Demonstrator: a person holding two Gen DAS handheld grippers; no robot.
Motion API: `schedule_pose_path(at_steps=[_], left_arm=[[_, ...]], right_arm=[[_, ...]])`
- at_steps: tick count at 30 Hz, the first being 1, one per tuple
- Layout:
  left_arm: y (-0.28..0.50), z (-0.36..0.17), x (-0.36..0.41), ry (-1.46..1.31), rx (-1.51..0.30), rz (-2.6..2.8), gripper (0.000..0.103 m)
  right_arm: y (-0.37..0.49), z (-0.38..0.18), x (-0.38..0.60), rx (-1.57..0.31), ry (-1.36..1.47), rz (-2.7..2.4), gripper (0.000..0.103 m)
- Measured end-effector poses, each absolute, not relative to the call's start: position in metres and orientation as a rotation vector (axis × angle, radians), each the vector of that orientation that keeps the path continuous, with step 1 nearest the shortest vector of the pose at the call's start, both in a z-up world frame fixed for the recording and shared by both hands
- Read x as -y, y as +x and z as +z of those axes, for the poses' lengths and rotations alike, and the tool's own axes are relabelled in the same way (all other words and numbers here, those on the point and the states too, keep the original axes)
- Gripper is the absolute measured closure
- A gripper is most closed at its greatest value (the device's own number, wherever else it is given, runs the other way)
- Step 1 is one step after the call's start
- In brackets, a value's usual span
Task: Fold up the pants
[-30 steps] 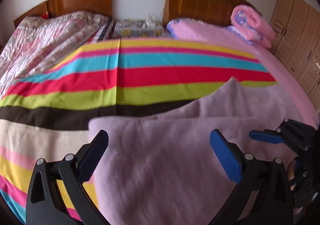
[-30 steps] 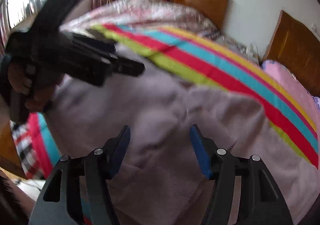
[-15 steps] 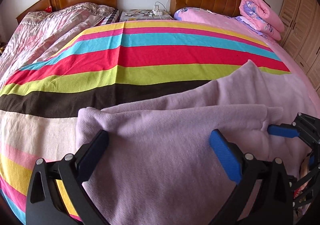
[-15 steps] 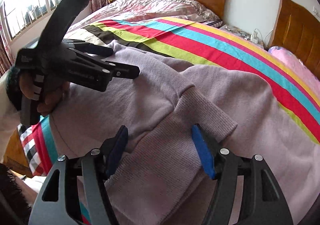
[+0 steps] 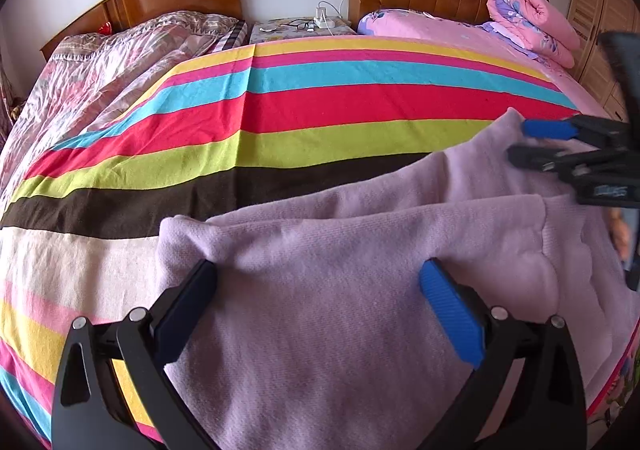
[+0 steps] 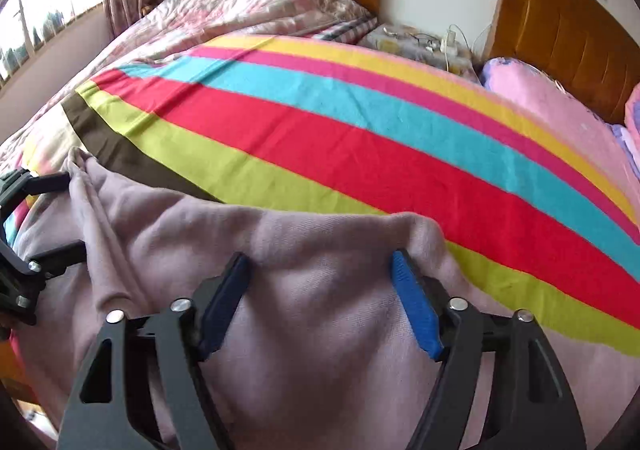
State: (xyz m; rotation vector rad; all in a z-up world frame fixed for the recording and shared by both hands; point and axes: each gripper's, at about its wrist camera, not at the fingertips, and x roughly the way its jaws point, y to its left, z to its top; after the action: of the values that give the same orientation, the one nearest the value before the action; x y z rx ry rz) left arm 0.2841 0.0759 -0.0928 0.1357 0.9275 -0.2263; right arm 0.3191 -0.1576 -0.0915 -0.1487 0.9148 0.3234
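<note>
The lilac knit pants (image 5: 360, 282) lie folded lengthwise on the striped blanket (image 5: 320, 106), near the bed's front edge. My left gripper (image 5: 320, 290) is open, low over the left end of the pants, jaws wide on either side of the cloth. In the right wrist view the pants (image 6: 320, 290) fill the foreground. My right gripper (image 6: 320, 282) is open over the far right corner of the pants. It also shows at the right of the left wrist view (image 5: 560, 142), jaws apart. The left gripper (image 6: 36, 218) shows at the left edge of the right wrist view.
A rumpled pink quilt (image 5: 100, 62) lies at the back left. A nightstand (image 5: 300, 26) with cables stands between two wooden headboards. A rolled pink duvet (image 5: 528, 22) and wardrobe doors (image 5: 600, 30) are at the right. A window (image 6: 40, 10) is at the left.
My right gripper has moved away from me, from the near cuff to the far right corner of the pants. My left gripper has lowered slightly toward the left end. Both stayed open.
</note>
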Motion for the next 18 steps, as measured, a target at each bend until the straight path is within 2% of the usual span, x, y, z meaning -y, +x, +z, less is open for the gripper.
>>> schedule_pose_path(at_steps=[5,8,11,16,18], left_arm=[[0.284,-0.093,-0.076,0.135,-0.927,-0.227,0.001],[0.284,-0.093,-0.076,0.136,-0.927,-0.226,0.001],[0.284,-0.093,-0.076,0.136,-0.927,-0.226,0.001],[0.284,-0.093,-0.078,0.14,-0.928,-0.223,0.001],[0.284,-0.093,-0.077,0.144,-0.928,-0.22,0.001]], right_arm=[[0.307,-0.073,0.168,-0.902,-0.093,0.249,0.033],[0.309,-0.083,0.169,-0.92,-0.148,0.232,0.032],[0.318,-0.088,0.182,-0.931,-0.082,0.255,0.029],[0.296,-0.052,0.213,-0.828,0.033,0.195,0.028],[0.278,-0.044,0.231,-0.823,0.047,0.172,0.023]])
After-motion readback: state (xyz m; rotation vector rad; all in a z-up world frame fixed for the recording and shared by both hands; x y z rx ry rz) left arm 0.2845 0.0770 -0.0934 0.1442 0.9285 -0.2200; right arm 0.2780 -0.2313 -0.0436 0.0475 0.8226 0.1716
